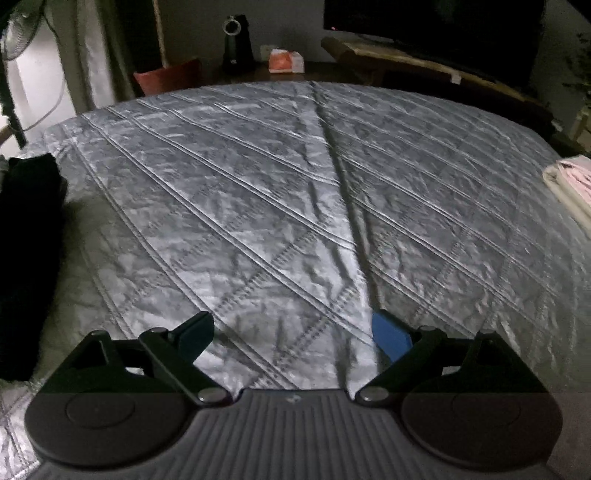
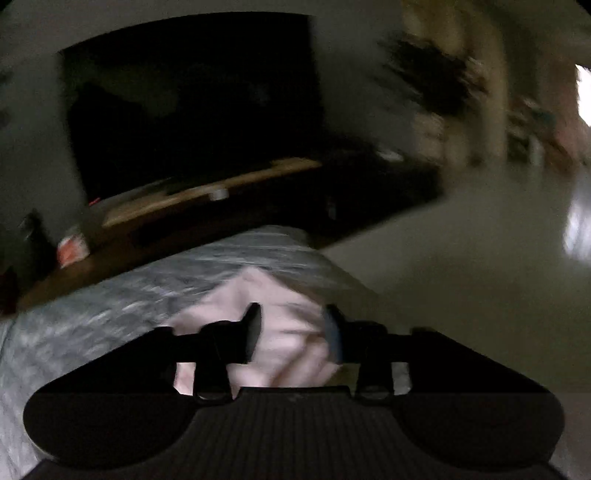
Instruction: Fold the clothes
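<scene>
My left gripper (image 1: 295,332) is open and empty, low over the grey quilted bed cover (image 1: 258,184). A dark garment pile (image 1: 26,258) lies at the bed's left edge, apart from it. A folded pale pink and cream garment (image 1: 570,181) lies at the bed's right edge. In the right wrist view, which is blurred, my right gripper (image 2: 291,328) is open, its jaws standing either side of the pale pink garment (image 2: 266,299) near the corner of the bed cover (image 2: 110,306). I cannot tell if the fingers touch the cloth.
Beyond the bed stand a wooden bench (image 1: 424,62) under a dark TV (image 1: 443,29), a red bin (image 1: 168,75), a dark appliance (image 1: 238,40) and an orange packet (image 1: 286,61). Bare floor (image 2: 461,258) lies right of the bed corner.
</scene>
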The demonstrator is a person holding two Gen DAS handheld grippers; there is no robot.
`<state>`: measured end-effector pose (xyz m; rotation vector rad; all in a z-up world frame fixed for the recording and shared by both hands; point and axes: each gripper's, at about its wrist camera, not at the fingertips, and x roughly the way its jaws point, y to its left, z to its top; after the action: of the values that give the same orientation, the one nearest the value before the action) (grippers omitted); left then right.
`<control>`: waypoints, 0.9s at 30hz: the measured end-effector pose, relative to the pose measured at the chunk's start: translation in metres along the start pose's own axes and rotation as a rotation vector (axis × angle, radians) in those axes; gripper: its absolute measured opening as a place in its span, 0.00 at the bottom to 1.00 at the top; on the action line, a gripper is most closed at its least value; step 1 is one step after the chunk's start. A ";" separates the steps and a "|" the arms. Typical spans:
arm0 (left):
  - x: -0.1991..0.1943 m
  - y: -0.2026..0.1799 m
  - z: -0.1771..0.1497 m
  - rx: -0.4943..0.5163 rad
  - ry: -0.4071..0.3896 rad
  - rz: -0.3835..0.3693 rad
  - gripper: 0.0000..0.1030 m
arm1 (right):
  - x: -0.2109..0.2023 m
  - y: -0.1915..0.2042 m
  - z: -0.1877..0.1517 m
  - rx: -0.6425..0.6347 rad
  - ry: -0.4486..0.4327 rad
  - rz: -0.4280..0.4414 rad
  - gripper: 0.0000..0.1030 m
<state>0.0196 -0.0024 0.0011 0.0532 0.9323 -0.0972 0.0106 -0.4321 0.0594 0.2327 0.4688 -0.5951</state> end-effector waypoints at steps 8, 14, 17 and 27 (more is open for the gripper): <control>-0.020 -0.014 -0.011 0.049 0.020 -0.058 0.90 | 0.033 0.034 -0.004 -0.156 0.247 0.075 0.36; -0.074 -0.026 -0.025 0.038 -0.032 -0.106 0.98 | -0.077 0.023 -0.020 -0.091 0.230 0.122 0.80; -0.114 -0.042 -0.042 0.047 -0.064 -0.157 0.99 | -0.130 0.015 -0.042 -0.025 0.280 0.100 0.79; -0.214 -0.112 -0.088 0.216 -0.154 -0.257 0.99 | -0.277 0.019 -0.081 -0.091 0.198 -0.054 0.98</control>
<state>-0.1892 -0.0928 0.1205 0.1243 0.7680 -0.4344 -0.2090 -0.2552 0.1253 0.1939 0.6940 -0.6048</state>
